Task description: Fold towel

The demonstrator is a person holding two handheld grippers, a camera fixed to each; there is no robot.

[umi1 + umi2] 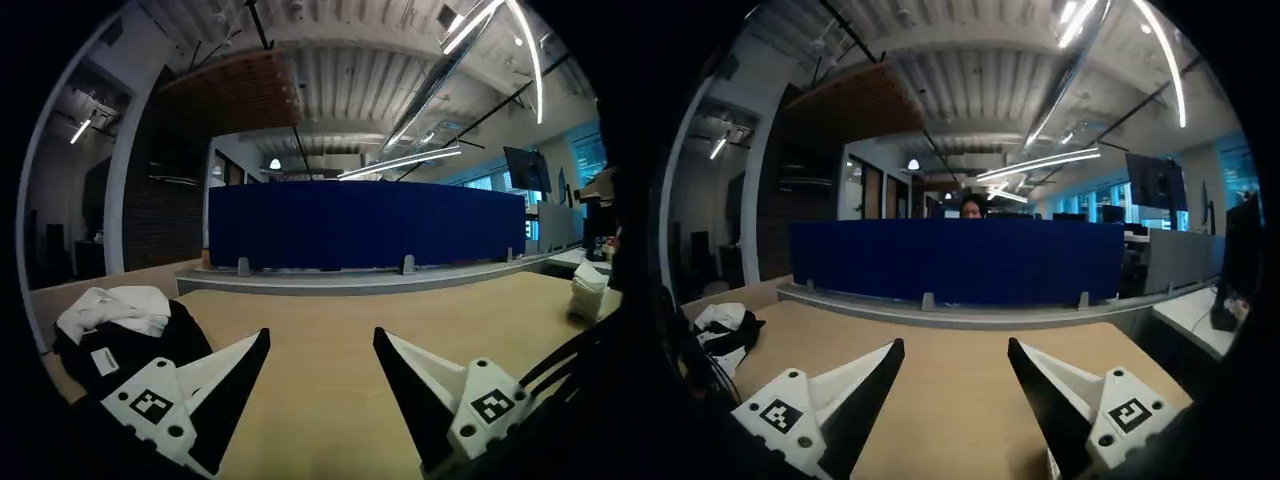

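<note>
A heap of white and black cloth [124, 328] lies on the wooden table [336, 320] at the left in the left gripper view. My left gripper [322, 340] stands open just right of it, nothing between its fingers. A small stack of folded white towels [590, 290] sits at the table's right edge. In the right gripper view the same black and white heap [724, 328] lies far left on the table [960, 360], and my right gripper [955, 348] is open and holds nothing.
A long blue partition [364, 224] runs along the table's far edge. A person's head [973, 206] shows above the partition [960, 260]. Monitors [1240, 256] and another desk stand at the right. Black cables [688, 352] hang at the left.
</note>
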